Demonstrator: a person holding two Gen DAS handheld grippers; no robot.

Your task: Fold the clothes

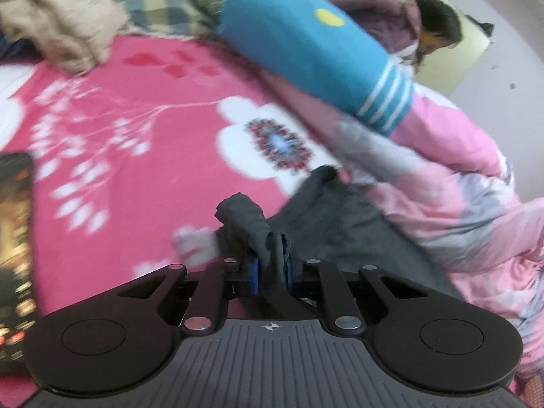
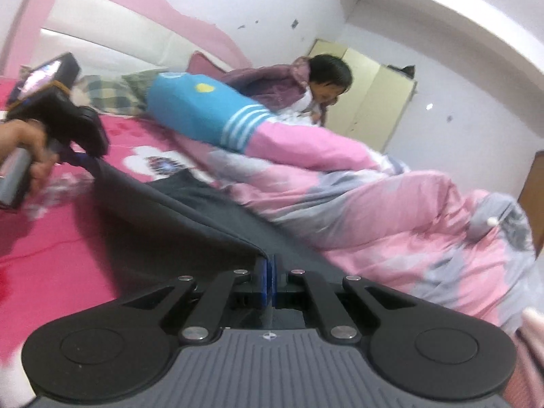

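A dark grey garment (image 1: 326, 210) lies on the pink flowered blanket (image 1: 136, 119) of a bed. My left gripper (image 1: 271, 265) is shut on a bunched corner of it, with grey cloth pinched between the blue pads. In the right wrist view the garment (image 2: 176, 210) stretches as a taut sheet between both grippers. My right gripper (image 2: 270, 272) is shut on its near corner. The left gripper (image 2: 86, 158), held by a hand (image 2: 23, 149), grips the far corner at the left.
A pink and grey quilt (image 2: 374, 204) is heaped along the right of the bed. A blue striped pillow (image 1: 312, 47), a checked cloth (image 1: 153, 10) and a beige garment (image 1: 57, 30) lie by the headboard. A person (image 2: 326, 81) sits beyond the quilt. A phone (image 1: 15, 238) is at the left edge.
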